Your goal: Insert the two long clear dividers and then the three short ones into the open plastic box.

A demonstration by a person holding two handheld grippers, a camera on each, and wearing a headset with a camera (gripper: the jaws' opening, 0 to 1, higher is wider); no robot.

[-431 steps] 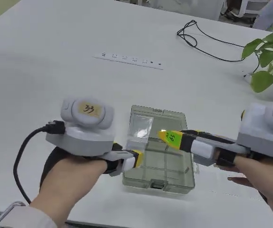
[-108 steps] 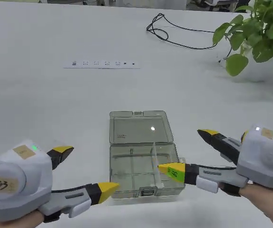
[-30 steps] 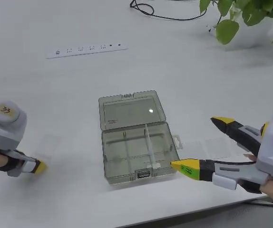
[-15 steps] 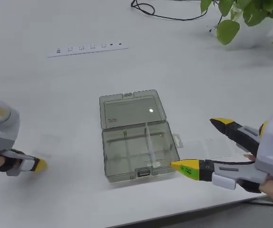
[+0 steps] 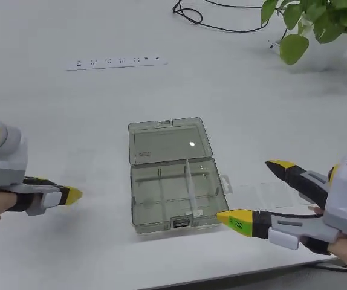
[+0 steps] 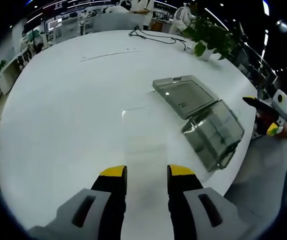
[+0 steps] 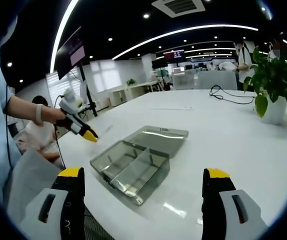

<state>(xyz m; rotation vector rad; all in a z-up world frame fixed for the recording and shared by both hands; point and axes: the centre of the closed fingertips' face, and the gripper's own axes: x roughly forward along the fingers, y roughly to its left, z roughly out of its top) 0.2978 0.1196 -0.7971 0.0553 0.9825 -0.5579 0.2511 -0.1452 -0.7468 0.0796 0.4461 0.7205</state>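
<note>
Fingers (image 7: 71,176) of the right gripper (image 7: 143,174) stand spread wide with nothing between them but the bench, as its own view shows. From the head view, the right gripper (image 5: 255,191) sits just right of the open plastic box (image 5: 155,224), one yellow tip near the box's front corner. A loose divider (image 5: 269,193) lies flat on the white table (image 5: 71,121) between the spread tips, so clear that only its edges can be made out.

The box's lid (image 5: 169,140) lies folded back flat. One standing divider (image 5: 190,188) runs from hinge side to latch side, right of middle. Other pieces inside are too transparent to tell.

The left gripper (image 6: 147,171) is held well to the left of the box, its fingers (image 6: 113,173) parted by a narrow gap and nothing visibly pinched. Ahead of them a faint clear strip (image 6: 142,131) lies on the table, its near end hard to trace. In the head view one yellow tip of the left gripper (image 5: 69,194) shows.

A power strip (image 5: 116,62) lies far back; a black cable (image 5: 204,15) and a plant (image 5: 318,21) are cut off by the top edge.
</note>
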